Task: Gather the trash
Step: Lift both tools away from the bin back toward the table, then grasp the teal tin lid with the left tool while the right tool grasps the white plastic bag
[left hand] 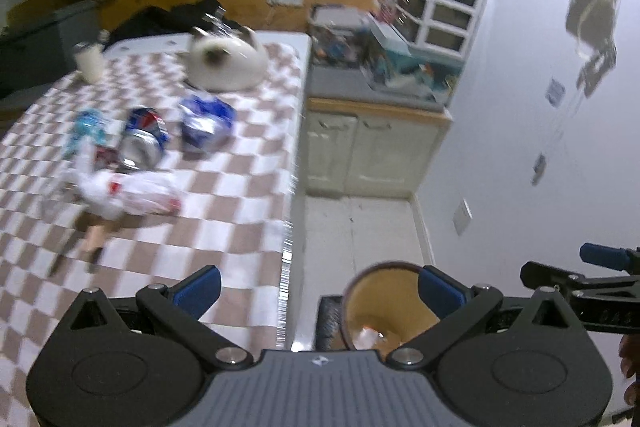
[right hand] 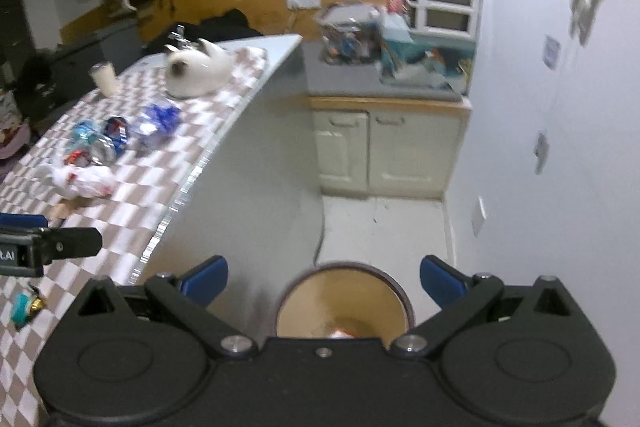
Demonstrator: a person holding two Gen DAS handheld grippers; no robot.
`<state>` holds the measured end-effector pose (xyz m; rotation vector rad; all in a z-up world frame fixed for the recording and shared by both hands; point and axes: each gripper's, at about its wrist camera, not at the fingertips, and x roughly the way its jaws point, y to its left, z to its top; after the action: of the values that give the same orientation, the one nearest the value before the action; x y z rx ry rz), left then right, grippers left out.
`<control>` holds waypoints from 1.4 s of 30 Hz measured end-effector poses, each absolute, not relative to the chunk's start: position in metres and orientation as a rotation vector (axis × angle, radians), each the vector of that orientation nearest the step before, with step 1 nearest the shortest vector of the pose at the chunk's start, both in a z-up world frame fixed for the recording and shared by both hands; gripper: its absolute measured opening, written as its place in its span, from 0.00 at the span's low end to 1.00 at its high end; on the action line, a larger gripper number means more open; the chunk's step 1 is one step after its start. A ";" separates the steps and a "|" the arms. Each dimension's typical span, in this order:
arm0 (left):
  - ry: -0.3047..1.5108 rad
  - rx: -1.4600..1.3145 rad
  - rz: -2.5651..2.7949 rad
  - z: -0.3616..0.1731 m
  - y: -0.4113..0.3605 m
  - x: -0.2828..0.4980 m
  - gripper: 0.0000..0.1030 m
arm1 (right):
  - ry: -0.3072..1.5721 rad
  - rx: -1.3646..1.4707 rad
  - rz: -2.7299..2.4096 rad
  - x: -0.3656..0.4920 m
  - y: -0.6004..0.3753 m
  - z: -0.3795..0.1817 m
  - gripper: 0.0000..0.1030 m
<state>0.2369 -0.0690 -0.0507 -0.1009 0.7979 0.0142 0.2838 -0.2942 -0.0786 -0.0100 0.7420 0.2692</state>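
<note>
the right gripper (right hand: 323, 281) hung open and empty over the bin (right hand: 343, 301); the left gripper (left hand: 320, 291) gaped too. trash, a crushed can (left hand: 143, 139) included, lay ahead-left on the surface (left hand: 224, 227); best approached low, jaws straddling it.

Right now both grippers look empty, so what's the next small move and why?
Probably swing the left gripper toward the white crumpled wrapper, the trash nearest it on the checkered table. Both it and the right gripper are open and empty, and the bin below already holds trash.
</note>
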 end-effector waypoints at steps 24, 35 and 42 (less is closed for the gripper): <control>0.743 -0.291 0.356 -0.050 0.084 0.115 1.00 | 0.617 -0.148 0.640 0.264 -0.113 -0.041 1.00; 0.778 -0.451 0.463 -0.088 0.098 0.106 1.00 | 0.620 -0.379 0.934 0.341 -0.038 -0.054 0.89; 0.785 -0.580 0.557 -0.107 0.102 0.108 0.97 | 0.623 -0.541 1.165 0.396 0.011 -0.075 0.81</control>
<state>0.1076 0.1021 -0.1074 -0.5803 0.7848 0.5569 0.3959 0.0110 -0.0746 -0.5413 0.6229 1.1645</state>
